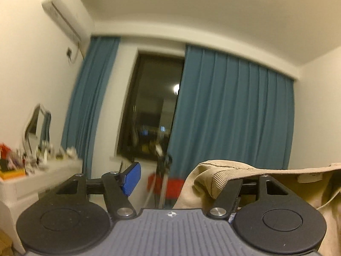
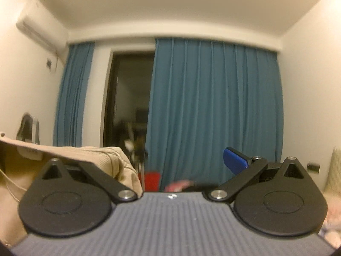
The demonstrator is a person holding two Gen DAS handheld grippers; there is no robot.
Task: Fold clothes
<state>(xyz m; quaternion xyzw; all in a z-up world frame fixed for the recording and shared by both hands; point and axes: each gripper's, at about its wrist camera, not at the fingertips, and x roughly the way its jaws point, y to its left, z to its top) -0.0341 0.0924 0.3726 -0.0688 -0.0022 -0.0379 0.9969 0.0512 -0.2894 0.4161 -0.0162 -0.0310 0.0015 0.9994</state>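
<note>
A beige garment (image 1: pixel 213 181) hangs draped over the right finger of my left gripper (image 1: pixel 187 179), held up in the air; its waistband stretches off to the right. The left finger's blue pad (image 1: pixel 132 178) is bare and stands far from the other finger, so the jaws are open. In the right wrist view the same beige garment (image 2: pixel 102 160) lies over the left finger of my right gripper (image 2: pixel 170 164). That gripper's blue pad (image 2: pixel 234 160) is bare on the right, jaws wide apart. A white label (image 2: pixel 32 152) shows inside the waistband.
Blue curtains (image 1: pixel 230 111) and a dark window (image 1: pixel 153 106) fill the far wall. A white dresser (image 1: pixel 38 177) with clutter and a mirror (image 1: pixel 36 125) stands at the left. A red object (image 1: pixel 164 185) sits low near a stand. An air conditioner (image 1: pixel 64 15) hangs high on the left wall.
</note>
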